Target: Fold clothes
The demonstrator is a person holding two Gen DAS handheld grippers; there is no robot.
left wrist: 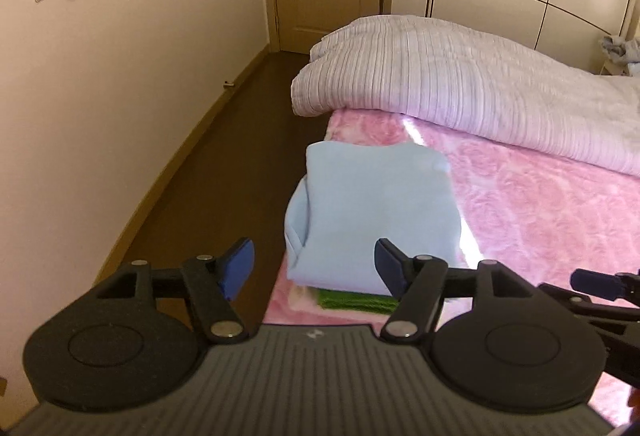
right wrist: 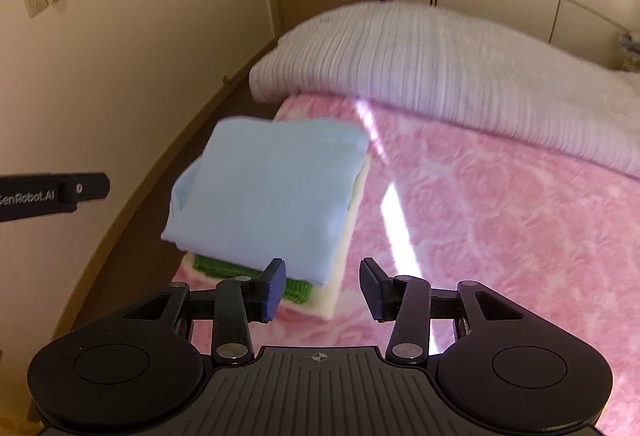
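While both grippers (left wrist: 314, 268) (right wrist: 322, 290) gape empty, soft blue folded cloth (left wrist: 372, 216) tops knitted green (right wrist: 298, 290).

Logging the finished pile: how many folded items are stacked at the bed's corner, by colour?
Light blue garment: 1
Green knit item: 1
Cream item: 1
Total: 3

Bare pink blanket (right wrist: 500, 236) lies right of clothes stack (right wrist: 264, 196); duvet (right wrist: 440, 64) behind.
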